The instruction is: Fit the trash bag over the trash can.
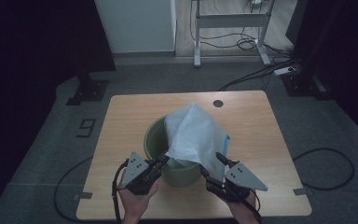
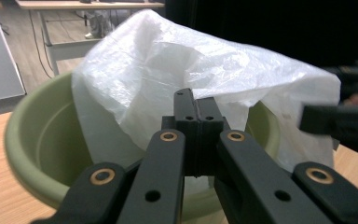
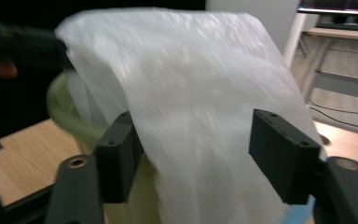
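A pale green bucket (image 1: 153, 140) stands on the wooden table (image 1: 121, 116), near its front. A white translucent plastic bag (image 1: 196, 133) rises tented out of it and drapes over its right side; a blue strip (image 1: 227, 142) runs along the bag's right edge. My left gripper (image 1: 162, 161) is at the bucket's front left rim. In the left gripper view its jaws (image 2: 196, 109) are pressed together at the bag's (image 2: 191, 60) lower edge, over the bucket (image 2: 32, 140). My right gripper (image 1: 213, 165) stands open, and the bag (image 3: 191, 93) hangs between its (image 3: 198, 158) spread jaws without the pads pressing it.
A round cable hole (image 1: 218, 103) sits near the table's far edge. Beyond the table are a white desk frame (image 1: 228, 28), a white cabinet (image 1: 135, 23) and cables on the floor (image 1: 261, 70). A dark stand base (image 1: 87, 91) is at the far left.
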Demonstrator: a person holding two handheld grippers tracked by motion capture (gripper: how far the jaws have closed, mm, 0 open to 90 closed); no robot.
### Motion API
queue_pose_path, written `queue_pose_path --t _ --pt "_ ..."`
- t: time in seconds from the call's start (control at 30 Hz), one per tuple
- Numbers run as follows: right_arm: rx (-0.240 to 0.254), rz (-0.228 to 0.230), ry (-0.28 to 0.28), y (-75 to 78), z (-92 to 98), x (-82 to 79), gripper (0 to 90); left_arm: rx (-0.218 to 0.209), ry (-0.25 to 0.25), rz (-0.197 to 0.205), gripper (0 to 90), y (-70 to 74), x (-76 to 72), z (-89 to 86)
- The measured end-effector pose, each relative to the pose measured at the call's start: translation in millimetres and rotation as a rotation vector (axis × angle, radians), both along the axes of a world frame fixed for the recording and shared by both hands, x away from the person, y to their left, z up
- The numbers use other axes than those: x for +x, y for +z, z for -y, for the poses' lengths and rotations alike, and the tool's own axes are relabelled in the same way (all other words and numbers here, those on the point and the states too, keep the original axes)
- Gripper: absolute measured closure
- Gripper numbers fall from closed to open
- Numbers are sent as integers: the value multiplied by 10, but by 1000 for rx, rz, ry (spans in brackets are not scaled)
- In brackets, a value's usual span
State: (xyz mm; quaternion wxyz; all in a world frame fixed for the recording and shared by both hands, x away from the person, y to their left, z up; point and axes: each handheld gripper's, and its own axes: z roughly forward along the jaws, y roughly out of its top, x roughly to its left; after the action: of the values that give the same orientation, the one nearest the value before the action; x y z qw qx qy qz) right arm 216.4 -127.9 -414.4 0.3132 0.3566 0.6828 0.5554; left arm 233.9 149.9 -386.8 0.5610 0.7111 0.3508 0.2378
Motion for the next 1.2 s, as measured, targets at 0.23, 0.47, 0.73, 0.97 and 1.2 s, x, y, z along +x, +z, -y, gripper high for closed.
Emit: queue_pose_path --t 0.23,0.47,0.73,0.97,1.2 --pt "15 -26 -26 -231 90 -110 306 -28 19 13 900 47 -5 -78" --pt "33 -76 -50 -401 172 -76 307 -42 40 15 900 57 -19 -215" --pt "14 -31 -39 -395 170 -200 353 -51 57 -2 900 -8 -28 -332" --pt "0 2 -14 -247 171 -125 790 -47 57 -19 900 -83 -65 -389" --pt "55 72 -12 42 125 36 859 -63 37 -53 900 -166 -95 -484"
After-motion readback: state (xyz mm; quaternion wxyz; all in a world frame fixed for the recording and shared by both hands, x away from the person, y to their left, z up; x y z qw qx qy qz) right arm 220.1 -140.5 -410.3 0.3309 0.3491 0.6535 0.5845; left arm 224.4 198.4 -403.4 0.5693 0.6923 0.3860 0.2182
